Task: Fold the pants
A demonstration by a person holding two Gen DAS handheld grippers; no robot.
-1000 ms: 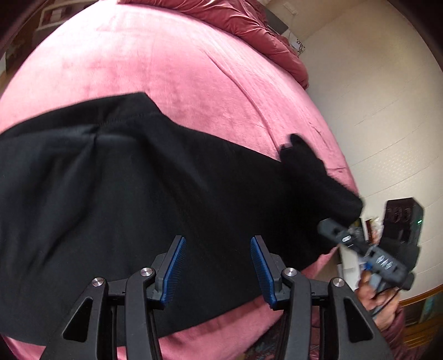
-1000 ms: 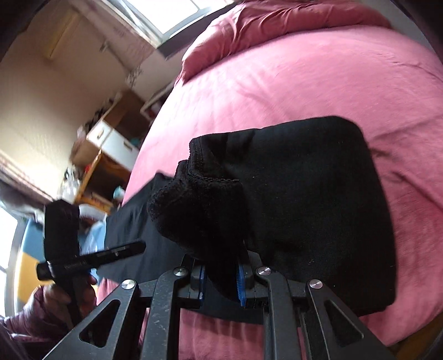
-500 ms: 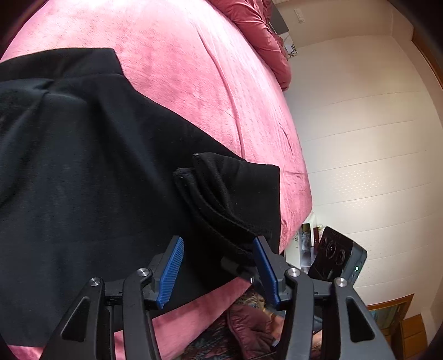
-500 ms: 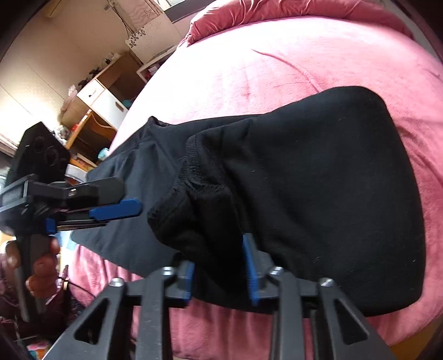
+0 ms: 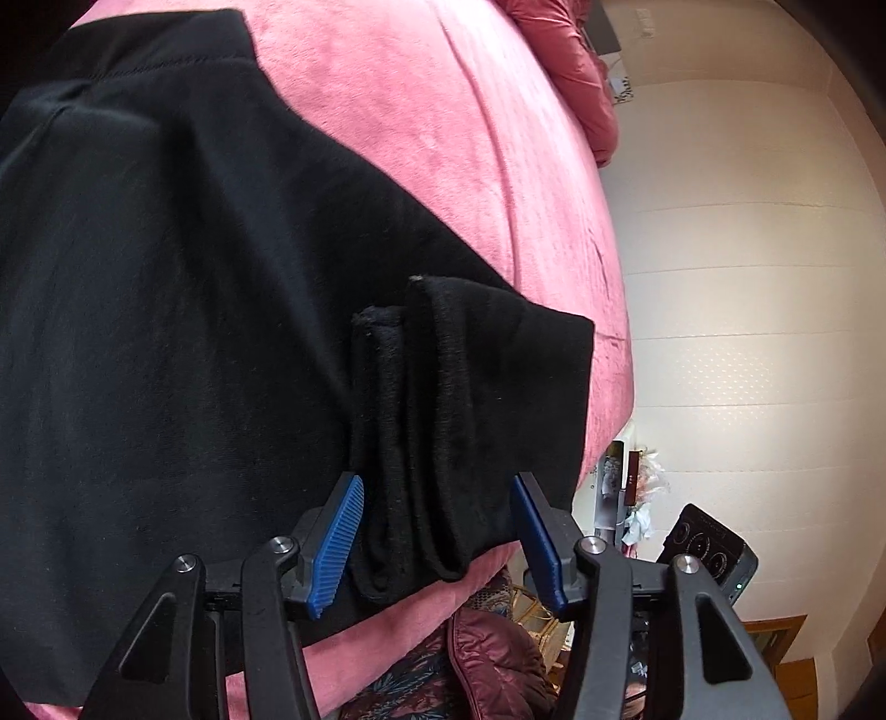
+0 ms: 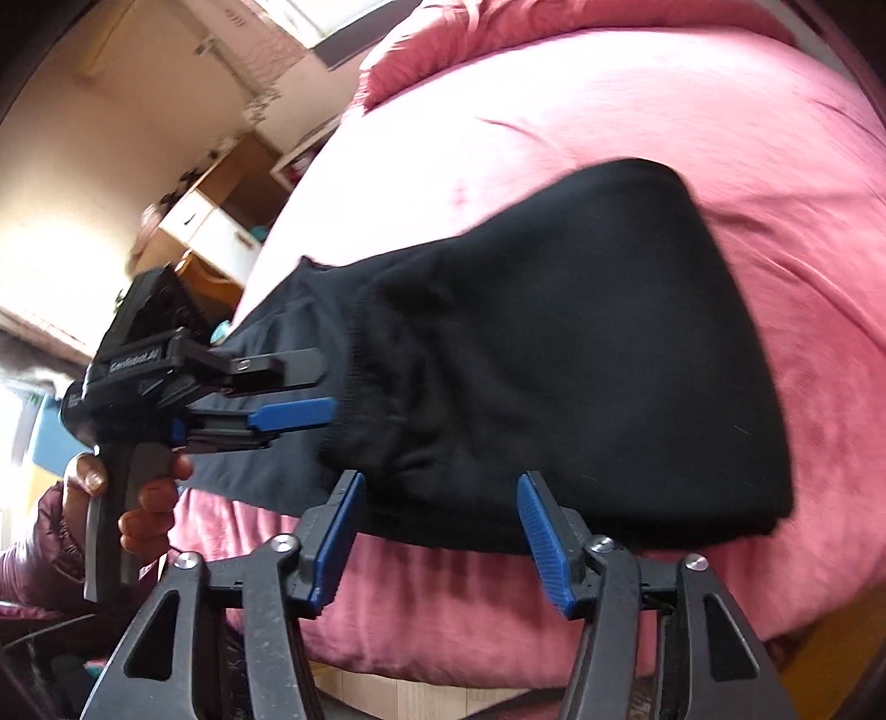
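Black pants lie on a pink bed, with the leg ends folded back over the upper part. The folded cuffs rest near the bed's front edge. My left gripper is open, its blue pads either side of the cuffs without pinching them. In the right wrist view the pants form a thick folded stack. My right gripper is open and empty just in front of the stack. The left gripper shows there too, open beside the cuff edge.
The bed's front edge drops to a wooden floor. A wooden cabinet with white drawers stands left of the bed. A pink duvet is bunched at the far end. A white wall lies to the right.
My right gripper has let go of the pant cuffs, opened wide and drawn back. The cuffs now lie flat on the stack. My left gripper has moved in around them.
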